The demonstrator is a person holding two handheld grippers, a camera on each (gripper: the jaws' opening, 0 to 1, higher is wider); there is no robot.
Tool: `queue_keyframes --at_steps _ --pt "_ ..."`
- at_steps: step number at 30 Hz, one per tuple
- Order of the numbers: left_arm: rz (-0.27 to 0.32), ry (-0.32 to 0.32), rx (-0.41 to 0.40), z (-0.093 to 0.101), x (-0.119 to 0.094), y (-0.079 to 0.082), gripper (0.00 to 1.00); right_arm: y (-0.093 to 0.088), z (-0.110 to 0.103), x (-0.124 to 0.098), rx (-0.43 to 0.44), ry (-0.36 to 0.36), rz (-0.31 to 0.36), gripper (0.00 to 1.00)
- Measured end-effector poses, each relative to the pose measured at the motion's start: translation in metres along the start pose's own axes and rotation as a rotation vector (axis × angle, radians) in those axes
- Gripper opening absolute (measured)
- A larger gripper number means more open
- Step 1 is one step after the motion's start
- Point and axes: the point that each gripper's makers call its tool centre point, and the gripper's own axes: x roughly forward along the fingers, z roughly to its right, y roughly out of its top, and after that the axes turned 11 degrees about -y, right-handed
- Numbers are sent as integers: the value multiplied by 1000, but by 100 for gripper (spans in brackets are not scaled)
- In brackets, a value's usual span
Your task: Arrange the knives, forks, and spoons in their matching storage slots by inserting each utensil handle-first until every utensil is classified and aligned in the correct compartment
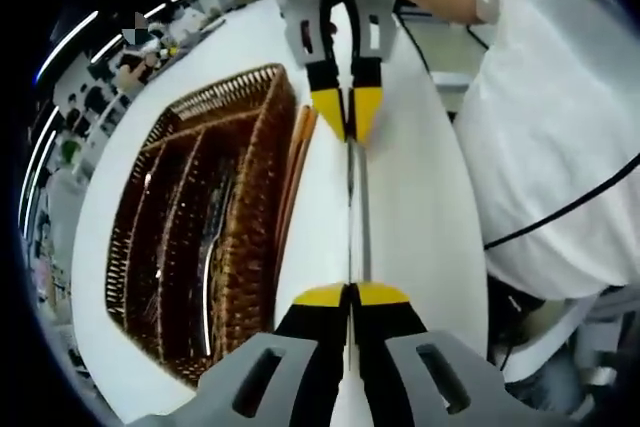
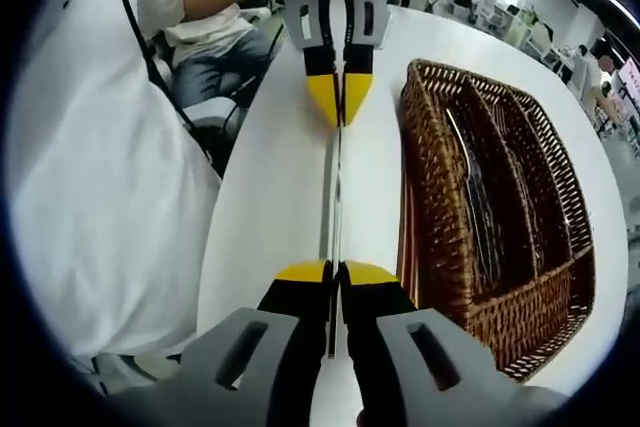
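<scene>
Beside the basket, both left gripper and right gripper clamped on one thin, stiff, slippery utensil, best pinched at the ends.

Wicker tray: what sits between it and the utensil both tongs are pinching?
In the left gripper view, brown chopstick-like sticks lie against the wicker tray, then bare white table up to the utensil. The right gripper view shows the same.
</scene>
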Motion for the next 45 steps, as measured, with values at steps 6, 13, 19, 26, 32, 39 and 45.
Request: queue_keyframes --at_steps 6,13,19,26,32,39,45 --pt "1 -1 -2 0 -1 5 1 5 5 0 -2 -1 2 3" --pt "0 5 0 -3 -4 9 1 11 14 -1 -8 -6 3 3" --pt "-1 12 3 -7 -7 12 1 16 22 -3 -9 -13 6 3" --pt "3 16 3 -13 -11 10 1 18 31 -4 -1 -12 7 3" --pt "2 15 2 -13 -10 9 1 21 34 -4 -3 -15 8 3" --pt "-4 17 11 -13 -12 10 1 24 40 -6 -5 -21 10 3" --pt "-8 25 17 -14 -12 9 1 27 46 -7 -6 -29 13 3"
